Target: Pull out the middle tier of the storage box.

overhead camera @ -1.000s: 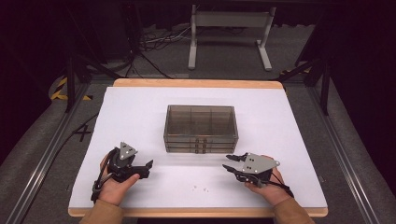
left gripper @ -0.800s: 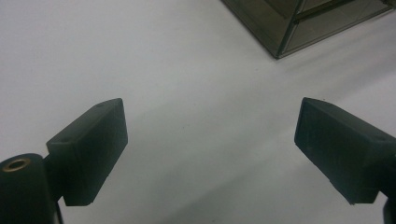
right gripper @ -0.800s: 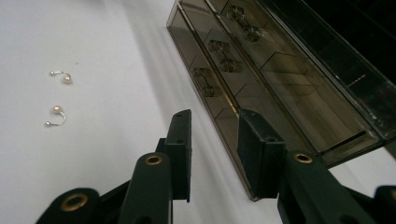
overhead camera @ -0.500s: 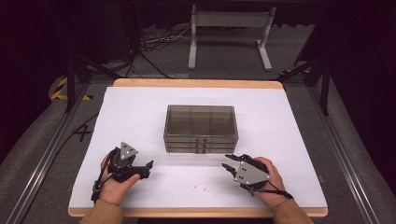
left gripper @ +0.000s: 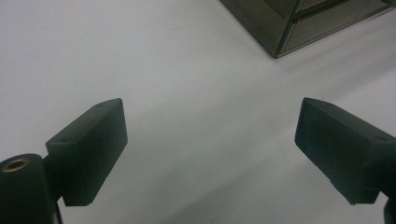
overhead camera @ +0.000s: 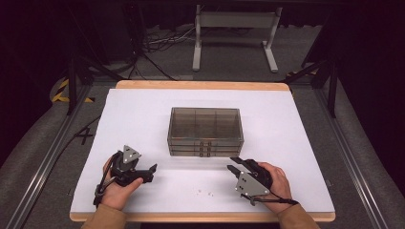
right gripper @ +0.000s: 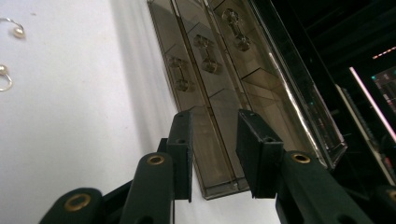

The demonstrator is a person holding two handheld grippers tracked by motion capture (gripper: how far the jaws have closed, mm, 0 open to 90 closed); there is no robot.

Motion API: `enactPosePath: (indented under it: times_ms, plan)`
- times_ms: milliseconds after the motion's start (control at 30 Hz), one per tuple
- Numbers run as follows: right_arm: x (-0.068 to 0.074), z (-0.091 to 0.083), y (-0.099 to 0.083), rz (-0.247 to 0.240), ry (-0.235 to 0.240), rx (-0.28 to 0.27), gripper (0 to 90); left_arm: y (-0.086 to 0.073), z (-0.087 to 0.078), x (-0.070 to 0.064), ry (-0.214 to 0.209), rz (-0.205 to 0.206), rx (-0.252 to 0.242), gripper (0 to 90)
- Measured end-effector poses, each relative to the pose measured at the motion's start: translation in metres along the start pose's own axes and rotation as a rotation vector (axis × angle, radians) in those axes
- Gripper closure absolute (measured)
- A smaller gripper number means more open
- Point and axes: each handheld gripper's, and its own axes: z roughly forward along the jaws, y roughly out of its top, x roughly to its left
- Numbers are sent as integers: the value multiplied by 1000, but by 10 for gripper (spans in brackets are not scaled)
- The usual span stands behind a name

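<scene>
A smoky, see-through drawer box (overhead camera: 205, 131) stands mid-table, its three shallow drawers stacked and facing me. In the right gripper view the drawer fronts (right gripper: 205, 56) run upward as narrow strips, each with a small knob. My right gripper (overhead camera: 233, 165) (right gripper: 215, 126) lies rolled on its side just in front of the box's right end, open with a modest gap and nothing in it. My left gripper (overhead camera: 152, 171) (left gripper: 212, 116) rests front-left of the box, its jaws spread wide over bare white table. A corner of the box (left gripper: 303, 23) shows beyond it.
Two small pearl earrings (overhead camera: 205, 192) (right gripper: 14, 28) lie on the white table top (overhead camera: 143, 114) between the hands, near the front edge. The floor past the table's far edge holds a metal stand (overhead camera: 234, 33) and cables.
The right hand has rolled its gripper onto its side, so the grey plate now faces the front, and has edged toward the box. The left gripper has stayed put.
</scene>
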Motion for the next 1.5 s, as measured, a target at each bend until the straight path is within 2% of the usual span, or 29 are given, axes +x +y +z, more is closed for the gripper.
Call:
enactPosePath:
  times_ms: [133,467,667,1033,1367,1500]
  plan:
    - [3,1,3,-51,-32,7,675,0,0,0,-2,0,0,101]
    - [7,1,7,-117,-86,31,675,0,1,-1,0,1,-2,100]
    - [13,2,11,-179,-121,55,675,0,1,-1,0,1,-2,100]
    - [14,4,15,-198,-163,62,676,0,1,-1,2,1,-1,100]
    - [14,11,23,-204,-167,61,684,-1,0,-1,4,-7,2,99]
    - [15,17,27,-225,-171,70,686,-1,-1,0,4,-7,5,98]
